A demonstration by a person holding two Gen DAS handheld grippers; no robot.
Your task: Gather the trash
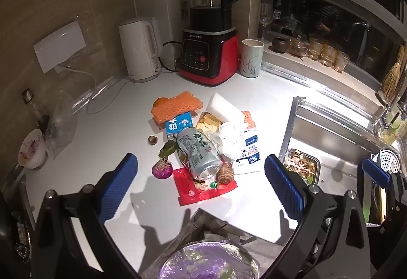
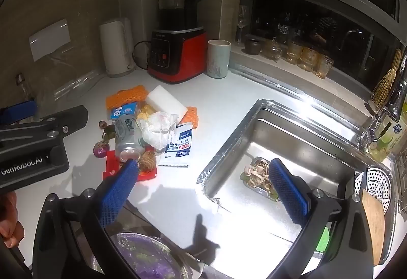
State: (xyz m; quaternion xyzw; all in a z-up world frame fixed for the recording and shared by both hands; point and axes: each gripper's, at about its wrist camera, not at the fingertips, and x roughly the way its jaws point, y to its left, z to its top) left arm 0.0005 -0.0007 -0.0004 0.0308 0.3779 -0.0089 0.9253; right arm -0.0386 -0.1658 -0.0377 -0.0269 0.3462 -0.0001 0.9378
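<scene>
A pile of trash lies on the white counter (image 1: 106, 131): a silver can (image 1: 199, 151) on its side over a red packet (image 1: 203, 190), a crumpled tissue (image 1: 229, 136), an alcohol wipe packet (image 1: 248, 151), a blue milk carton (image 1: 178, 123), orange foam netting (image 1: 176, 106) and a purple onion (image 1: 162, 169). My left gripper (image 1: 201, 160) hovers above the pile, open and holding nothing. My right gripper (image 2: 203, 164) is open and empty too, over the counter edge beside the sink (image 2: 229, 149); the can (image 2: 127, 136) sits by its left fingertip. A bin with a purple liner (image 1: 208, 261) stands below.
A red blender (image 1: 211, 50), a white kettle (image 1: 140, 50) and a cup (image 1: 250, 57) stand at the back wall. The sink holds a metal tray of food scraps (image 2: 257, 174). Glasses (image 1: 323, 52) line the sill. A bowl (image 1: 31, 149) and a bottle (image 1: 33, 106) sit at the left.
</scene>
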